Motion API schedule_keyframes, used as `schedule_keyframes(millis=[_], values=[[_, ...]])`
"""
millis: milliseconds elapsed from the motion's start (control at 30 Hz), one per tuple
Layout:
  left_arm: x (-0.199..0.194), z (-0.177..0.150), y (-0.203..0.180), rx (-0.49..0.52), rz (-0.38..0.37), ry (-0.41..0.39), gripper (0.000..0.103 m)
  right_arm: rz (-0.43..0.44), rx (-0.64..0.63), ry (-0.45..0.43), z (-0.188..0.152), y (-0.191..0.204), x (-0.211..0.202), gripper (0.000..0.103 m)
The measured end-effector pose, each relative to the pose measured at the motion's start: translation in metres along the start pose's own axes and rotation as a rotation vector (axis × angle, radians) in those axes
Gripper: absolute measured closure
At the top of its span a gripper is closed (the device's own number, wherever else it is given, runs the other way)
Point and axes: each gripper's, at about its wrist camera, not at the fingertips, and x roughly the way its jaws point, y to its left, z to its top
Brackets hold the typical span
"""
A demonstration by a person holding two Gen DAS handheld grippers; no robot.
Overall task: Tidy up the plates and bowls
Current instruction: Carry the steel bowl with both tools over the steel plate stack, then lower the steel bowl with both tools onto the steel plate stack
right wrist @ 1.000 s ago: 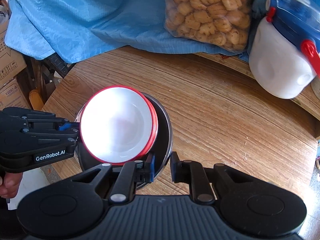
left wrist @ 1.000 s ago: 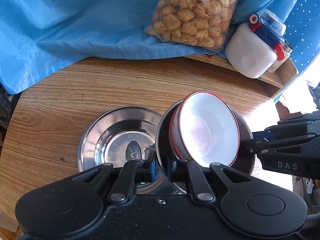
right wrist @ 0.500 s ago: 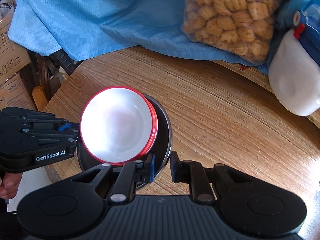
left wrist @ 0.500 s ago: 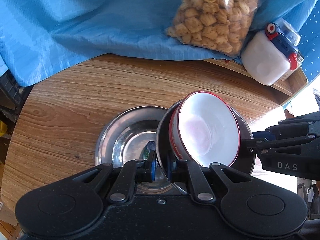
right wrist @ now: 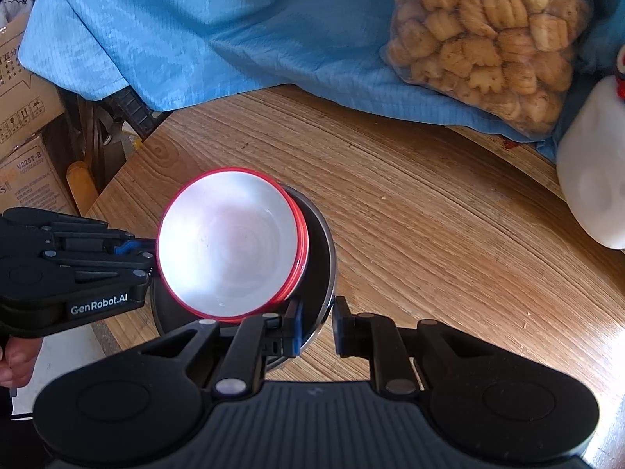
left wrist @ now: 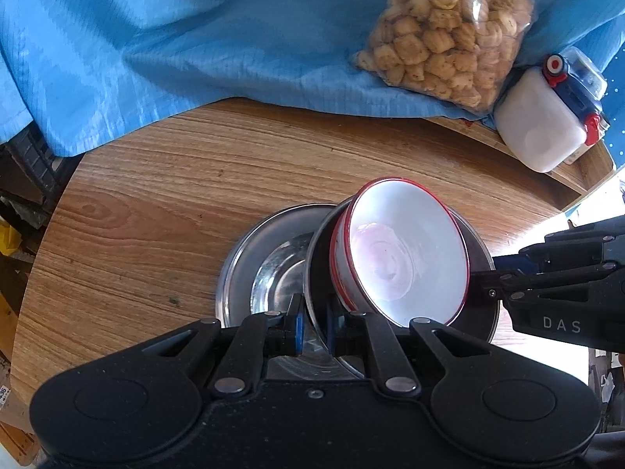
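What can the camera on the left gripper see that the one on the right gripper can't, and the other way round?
Only the left wrist view shows the second steel plate lying flat on the table, partly behind the carried stack.

Only the right wrist view shows cardboard boxes beside the table and the person's hand.

Both show the white bowl sitting in a steel dish, each hand-held gripper, left and right, clamped on the dish's rim from opposite sides, plus the wooden table, blue cloth, bag of biscuits and white jar.

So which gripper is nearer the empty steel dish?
Left. The left gripper is just above the empty steel dish; the right gripper is beyond the carried plate's far rim.
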Motion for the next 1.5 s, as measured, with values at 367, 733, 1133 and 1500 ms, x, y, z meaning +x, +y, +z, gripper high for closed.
schedule_keyframes(millis=[367, 733, 1133, 1500], values=[[0.005, 0.002, 0.018, -0.011, 0.002, 0.014, 0.092, 0.004, 0.002, 0.013, 0.008, 0.007, 0.012, 0.086], [0.010, 0.006, 0.030, -0.012, 0.003, 0.026, 0.092, 0.006, 0.008, 0.019, 0.015, 0.011, 0.020, 0.086], [0.015, 0.008, 0.035, -0.010, 0.002, 0.037, 0.092, 0.004, 0.017, 0.027, 0.019, 0.013, 0.026, 0.086], [0.019, 0.009, 0.037, -0.009, 0.001, 0.050, 0.092, 0.002, 0.021, 0.039, 0.020, 0.013, 0.029, 0.086]])
